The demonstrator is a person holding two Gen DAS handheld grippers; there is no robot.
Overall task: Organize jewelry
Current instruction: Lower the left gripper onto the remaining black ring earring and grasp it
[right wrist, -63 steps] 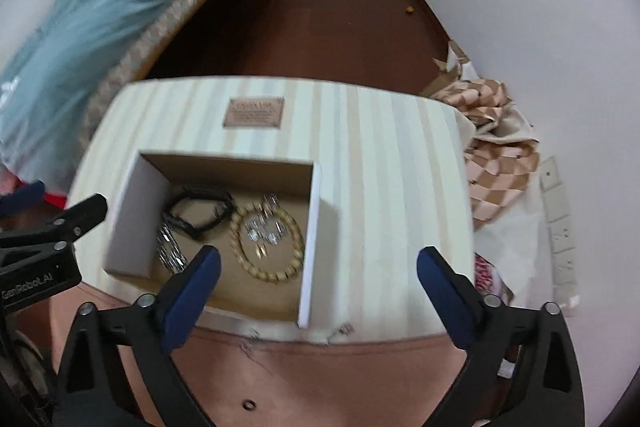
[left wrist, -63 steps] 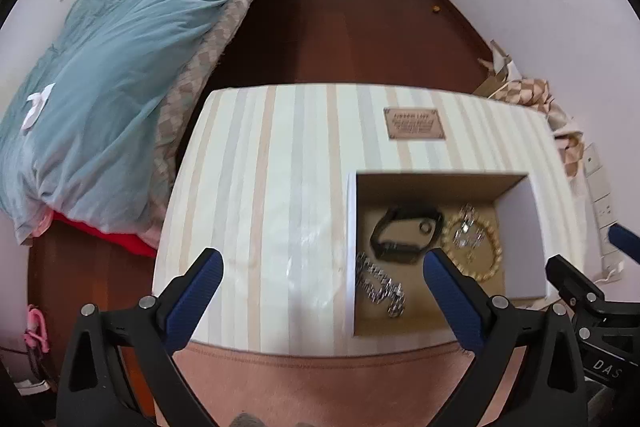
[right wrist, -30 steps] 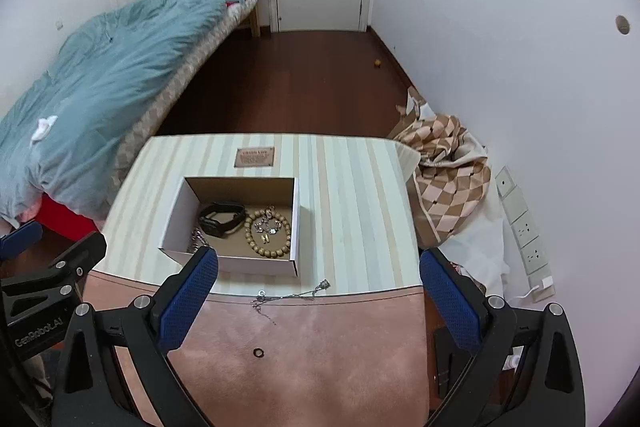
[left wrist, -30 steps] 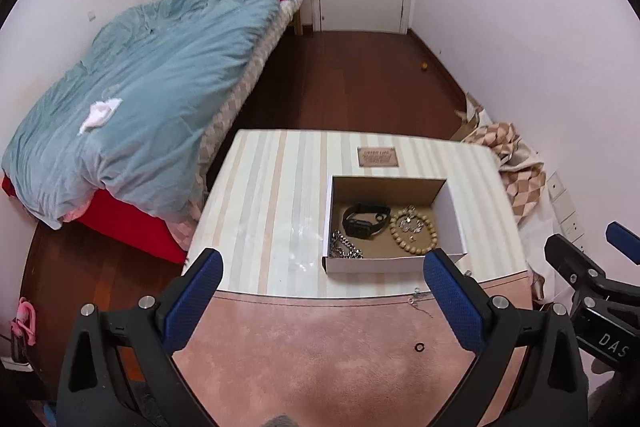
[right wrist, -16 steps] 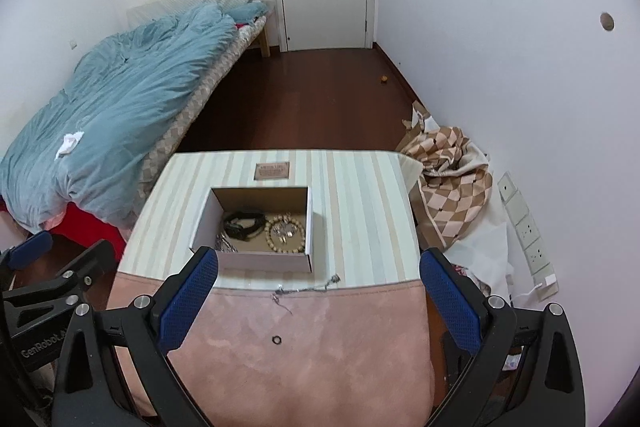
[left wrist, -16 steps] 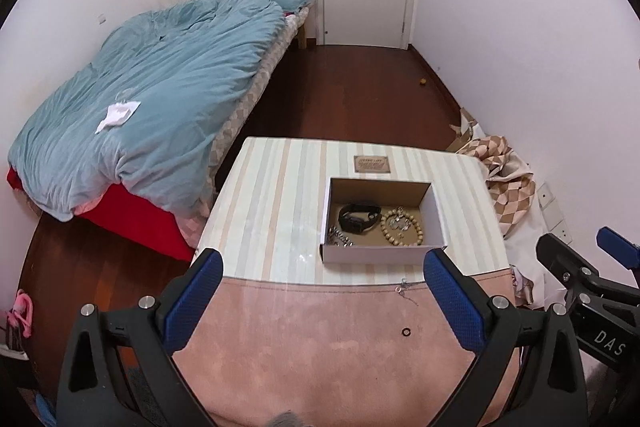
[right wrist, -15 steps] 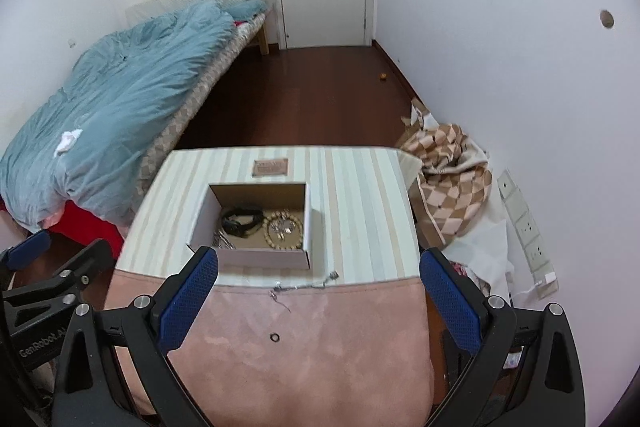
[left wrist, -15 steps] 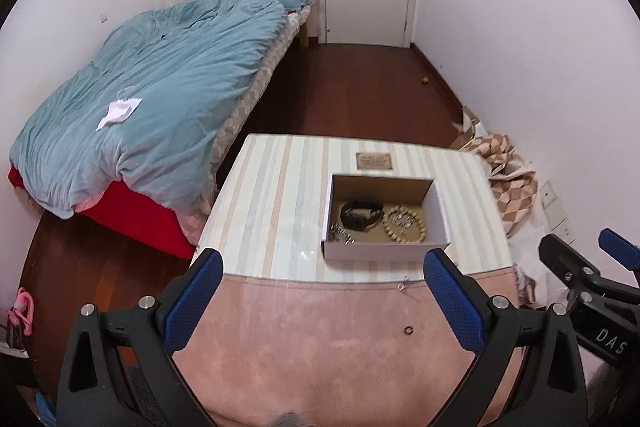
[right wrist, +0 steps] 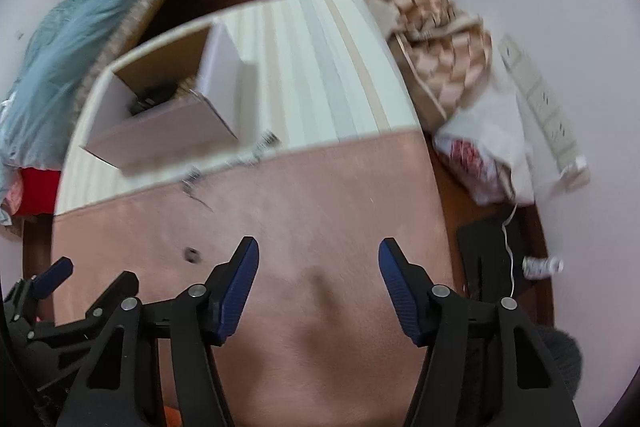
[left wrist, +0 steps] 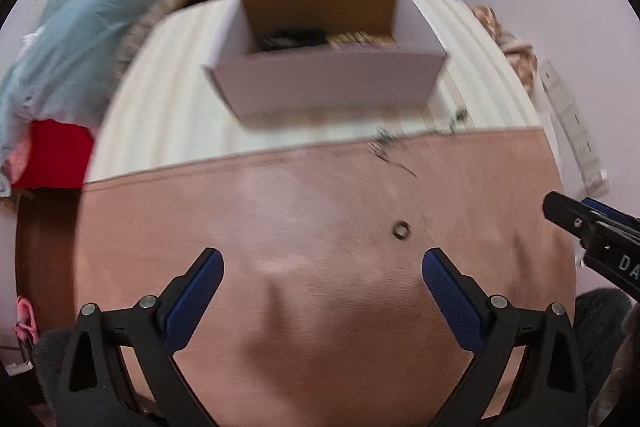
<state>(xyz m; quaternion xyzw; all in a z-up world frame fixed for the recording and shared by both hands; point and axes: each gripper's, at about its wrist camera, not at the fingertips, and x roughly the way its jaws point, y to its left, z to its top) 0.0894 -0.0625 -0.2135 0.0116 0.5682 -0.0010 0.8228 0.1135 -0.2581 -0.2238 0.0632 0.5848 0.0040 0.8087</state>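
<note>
- Left gripper (left wrist: 323, 267), black w/ blue-padded fingers, is hovering low over the pink suede-like mat (left wrist: 280, 227); jaws spread wide, nothing btwn them.
- Right gripper (right wrist: 318, 259), same build, is hanging over the same pink mat (right wrist: 320, 195); jaws also apart, empty. Its tip is showing at the right edge of the left wrist view (left wrist: 592, 227).
- Small dark metal ring (left wrist: 401, 229) is lying flat on the mat, just ahead of the left gripper's right finger (left wrist: 448, 287); in the right wrist view the ring (right wrist: 192, 254) is sitting to the left of that gripper's left finger.
- Thin silver chain (left wrist: 386, 147) is lying across the mat's far edge, blurred, partly on the striped cream tablecloth (left wrist: 168, 107).
- Open white cardboard box w/ brown inside (left wrist: 328, 83) is standing on the striped cloth beyond the chain; a dark band (left wrist: 294, 37) and beaded bracelet (left wrist: 356, 37) are lying inside, both blurred.
- Box (right wrist: 160, 131) and chain (right wrist: 240, 159) are also showing in the right wrist view.
- Bed w/ teal duvet (left wrist: 88, 11) is sitting off to the left.
</note>
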